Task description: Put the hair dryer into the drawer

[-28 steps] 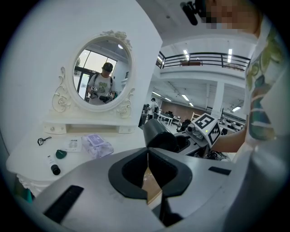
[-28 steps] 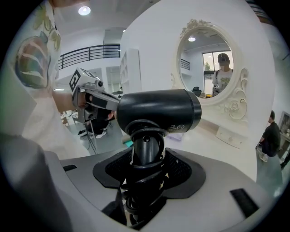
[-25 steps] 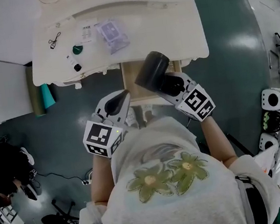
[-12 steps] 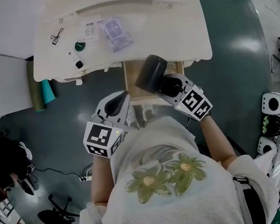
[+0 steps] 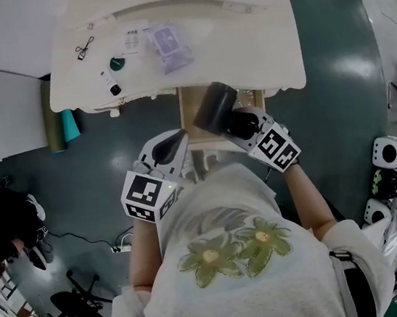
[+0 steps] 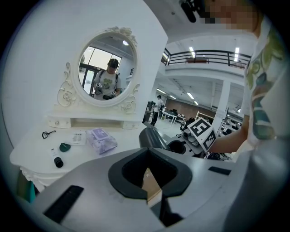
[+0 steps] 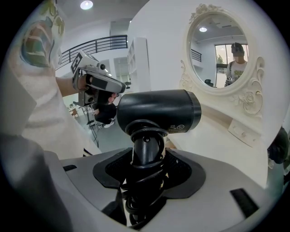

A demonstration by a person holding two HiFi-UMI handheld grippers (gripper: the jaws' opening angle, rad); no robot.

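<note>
Downward a touch since a second ago, the hair dryer [image 5: 213, 108] now hangs over the open drawer [image 5: 186, 109], just below the front edge of the dressing table [image 5: 256, 43] at the centre of the head view. The right gripper [image 5: 239, 121] is clamped on its cord-wrapped handle with the barrel crosswise, likely so it can be lowered in flat. The left gripper [image 5: 176, 138], jaws together and empty, hovers lower left of the drawer, perhaps ready to push it closed.

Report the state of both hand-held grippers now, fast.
Left hand-held gripper: shut, nothing between its jaws.
Right hand-held gripper: shut on the hair dryer, clamped on its cord-wrapped handle.
</note>
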